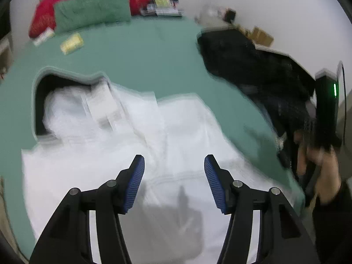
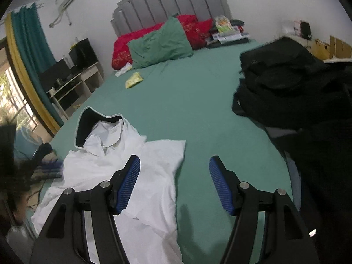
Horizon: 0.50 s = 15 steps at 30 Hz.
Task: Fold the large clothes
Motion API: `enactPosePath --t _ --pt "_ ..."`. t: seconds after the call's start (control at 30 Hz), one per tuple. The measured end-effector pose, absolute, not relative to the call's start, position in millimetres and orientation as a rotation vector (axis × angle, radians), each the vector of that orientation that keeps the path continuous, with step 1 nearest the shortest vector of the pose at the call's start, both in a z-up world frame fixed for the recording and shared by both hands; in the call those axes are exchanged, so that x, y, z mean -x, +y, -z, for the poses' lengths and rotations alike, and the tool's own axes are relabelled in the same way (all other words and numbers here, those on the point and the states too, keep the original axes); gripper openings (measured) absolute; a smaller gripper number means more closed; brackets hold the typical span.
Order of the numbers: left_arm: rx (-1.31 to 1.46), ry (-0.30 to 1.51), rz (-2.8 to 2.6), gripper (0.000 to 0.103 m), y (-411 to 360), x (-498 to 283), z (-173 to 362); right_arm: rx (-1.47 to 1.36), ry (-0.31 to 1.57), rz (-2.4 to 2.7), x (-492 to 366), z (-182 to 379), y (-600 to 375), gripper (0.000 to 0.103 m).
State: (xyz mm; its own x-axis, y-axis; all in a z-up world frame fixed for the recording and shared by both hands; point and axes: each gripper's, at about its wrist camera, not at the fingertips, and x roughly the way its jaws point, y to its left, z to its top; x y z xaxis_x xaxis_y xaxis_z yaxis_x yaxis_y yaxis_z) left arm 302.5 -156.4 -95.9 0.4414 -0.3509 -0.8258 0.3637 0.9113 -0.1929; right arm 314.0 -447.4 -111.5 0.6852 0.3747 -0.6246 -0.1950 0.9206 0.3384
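Spread across the near part of a green bed [image 2: 187, 101], a white garment [image 2: 123, 176] is seen lying mostly flat, its dark-lined hood [image 2: 88, 127] turned toward the headboard [image 2: 171, 6]. The left gripper [image 1: 174, 180] is held above the garment's body with its jaws spread and nothing between them; that view is blurred. The right gripper [image 2: 175, 182] is held over the garment's right edge and the bare sheet, its jaws likewise spread and empty. A black pile of clothes [image 2: 286, 88] is seen at the bed's right side, well apart from the white garment. A green pillow [image 2: 160, 44] and red bedding [image 2: 123, 50] are seen at the head of the bed.
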Motion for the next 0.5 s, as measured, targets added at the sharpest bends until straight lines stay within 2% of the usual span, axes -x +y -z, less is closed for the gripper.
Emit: enactPosePath --t 0.23,0.5 --pt "-0.027 1.037 0.263 0.060 -62.6 -288.9 114.2 -0.284 0.792 -0.399 -324.6 129.2 -417.4 0.066" --pt "0.074 1.018 0.076 0.060 66.6 -323.1 150.6 -0.090 0.858 -0.463 -360.5 153.5 -314.4 0.065"
